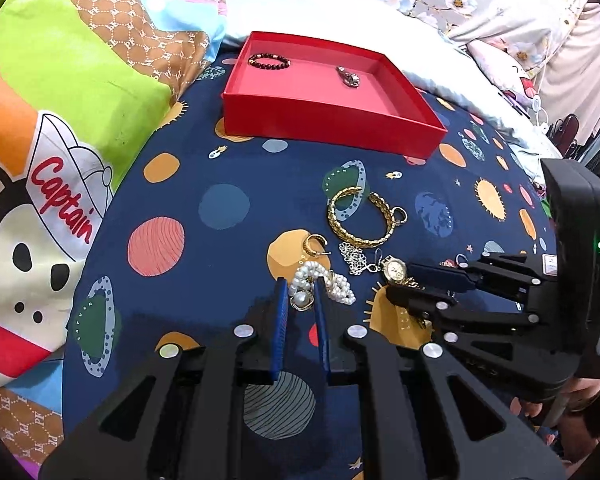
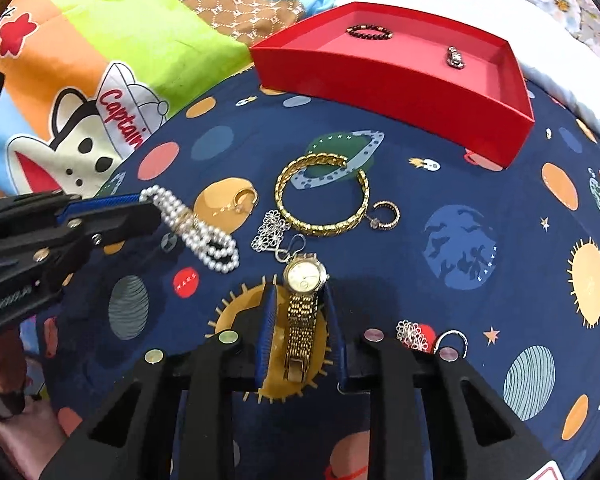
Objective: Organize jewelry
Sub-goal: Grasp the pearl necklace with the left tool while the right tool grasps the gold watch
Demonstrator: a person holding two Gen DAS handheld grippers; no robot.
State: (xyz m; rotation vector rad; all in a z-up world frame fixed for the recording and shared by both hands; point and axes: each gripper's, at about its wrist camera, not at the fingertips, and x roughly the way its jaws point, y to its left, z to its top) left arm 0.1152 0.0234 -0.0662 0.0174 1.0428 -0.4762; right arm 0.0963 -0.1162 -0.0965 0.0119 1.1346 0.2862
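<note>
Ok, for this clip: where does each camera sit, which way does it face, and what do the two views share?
Left wrist: rides on the left gripper, looking forward over its blue fingers at the pearl bracelet; the right gripper enters from the right.
Right wrist: rides on the right gripper, looking forward at the gold watch between its fingers; the left gripper enters from the left, with the person's hand below.
Shared: the red box, gold bangle, pearls, watch and planet-print sheet.
</note>
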